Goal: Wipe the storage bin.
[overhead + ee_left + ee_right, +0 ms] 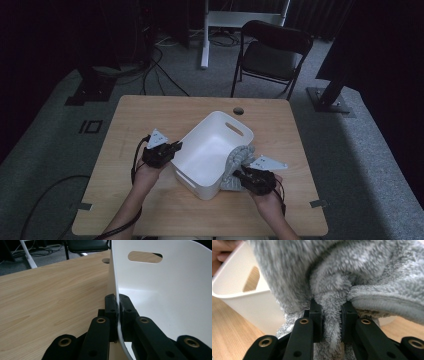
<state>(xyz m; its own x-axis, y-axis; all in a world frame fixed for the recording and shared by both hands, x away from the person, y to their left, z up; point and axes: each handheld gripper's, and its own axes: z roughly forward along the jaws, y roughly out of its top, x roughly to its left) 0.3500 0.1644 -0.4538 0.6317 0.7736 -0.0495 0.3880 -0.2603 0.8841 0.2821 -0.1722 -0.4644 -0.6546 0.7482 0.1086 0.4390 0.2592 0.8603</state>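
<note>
While L gripper [175, 148] pins basin [212, 150], R gripper [239, 174] lifts towel [239, 159].

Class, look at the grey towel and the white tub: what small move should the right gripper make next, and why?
Probably carry the grey towel further over the white tub rim before letting go. The right gripper pinches a fold, the towel drapes across the rim, half outside, while the left gripper clamps the opposite wall steady.

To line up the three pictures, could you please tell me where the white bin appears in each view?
High view: white bin at table centre, tilted, between both tools.
Left gripper view: its wall fills the right half, rim clamped by the left tool.
Right gripper view: upper left, behind the grey towel.
Shared landmark: the bin's handle slot.
</note>
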